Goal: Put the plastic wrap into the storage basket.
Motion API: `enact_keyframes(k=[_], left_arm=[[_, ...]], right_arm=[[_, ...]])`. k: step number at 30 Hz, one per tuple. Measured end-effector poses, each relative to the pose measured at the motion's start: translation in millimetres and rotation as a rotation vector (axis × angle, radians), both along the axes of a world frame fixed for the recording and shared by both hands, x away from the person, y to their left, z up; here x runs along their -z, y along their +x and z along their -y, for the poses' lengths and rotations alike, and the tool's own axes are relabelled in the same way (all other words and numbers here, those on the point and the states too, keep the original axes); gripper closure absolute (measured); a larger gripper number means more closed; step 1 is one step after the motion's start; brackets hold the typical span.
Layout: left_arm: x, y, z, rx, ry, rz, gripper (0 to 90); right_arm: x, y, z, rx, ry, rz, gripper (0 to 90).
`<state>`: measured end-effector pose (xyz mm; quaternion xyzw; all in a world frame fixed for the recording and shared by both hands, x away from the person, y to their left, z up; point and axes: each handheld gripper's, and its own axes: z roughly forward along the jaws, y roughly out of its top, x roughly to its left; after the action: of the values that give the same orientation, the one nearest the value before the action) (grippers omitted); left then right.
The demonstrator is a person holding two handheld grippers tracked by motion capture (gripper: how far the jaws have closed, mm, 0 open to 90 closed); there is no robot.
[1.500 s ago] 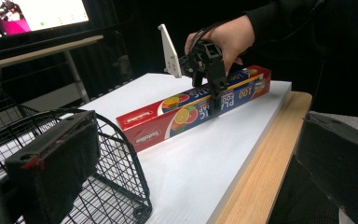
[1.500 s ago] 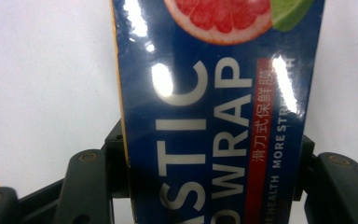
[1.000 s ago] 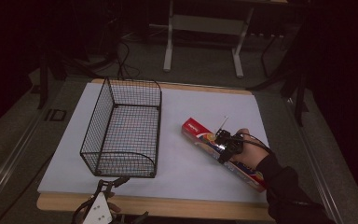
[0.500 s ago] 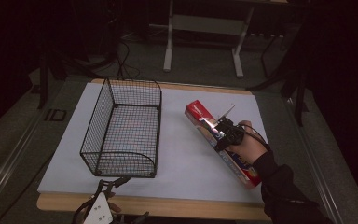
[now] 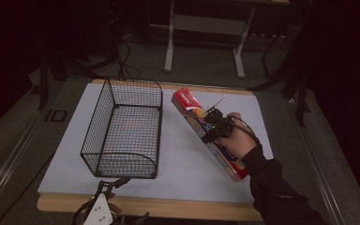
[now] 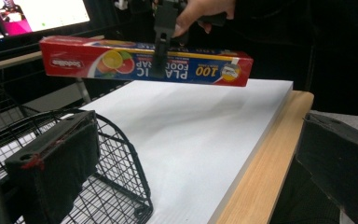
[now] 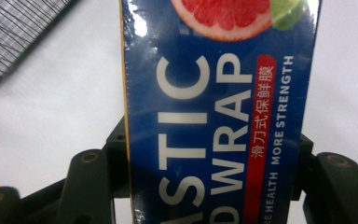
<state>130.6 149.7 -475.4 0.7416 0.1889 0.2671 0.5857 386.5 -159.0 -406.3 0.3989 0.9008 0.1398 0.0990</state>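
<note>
left claw (image 5: 115,182), at six o'clock on the tabletop (image 5: 183,159), jaws spread and unmoved. right claw (image 5: 209,127) pinches the plastic wrap box (image 5: 206,133), now lifted clear of the board and swung toward the wire basket (image 5: 124,129) at nine o'clock: transfer under way.

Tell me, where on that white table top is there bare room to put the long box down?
The white board lies bare between the wire basket and its right edge, beneath the plastic wrap box that the right gripper holds lifted. A narrower strip runs along the near wooden edge. The left side is crowded by the basket, with the left gripper close before it.
</note>
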Motion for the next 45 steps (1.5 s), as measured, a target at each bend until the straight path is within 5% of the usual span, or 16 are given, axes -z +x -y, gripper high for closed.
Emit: enact_keyframes(k=[13,31,45], left_arm=[[-0.5,-0.9,-0.7,-0.003,-0.004,0.004,0.2],[-0.2,-0.7,-1.1,0.001,-0.001,0.005,0.2],[-1.2,-3.1,-2.2,0.014,-0.012,0.010,0.2]], right_arm=[[-23.2,11.0,-52.0,-0.009,0.065,0.017,40.4],[-79.6,29.6,-113.8,0.059,0.155,0.100,40.4],[-91.5,33.4,-159.3,0.044,0.170,0.115,40.5]])
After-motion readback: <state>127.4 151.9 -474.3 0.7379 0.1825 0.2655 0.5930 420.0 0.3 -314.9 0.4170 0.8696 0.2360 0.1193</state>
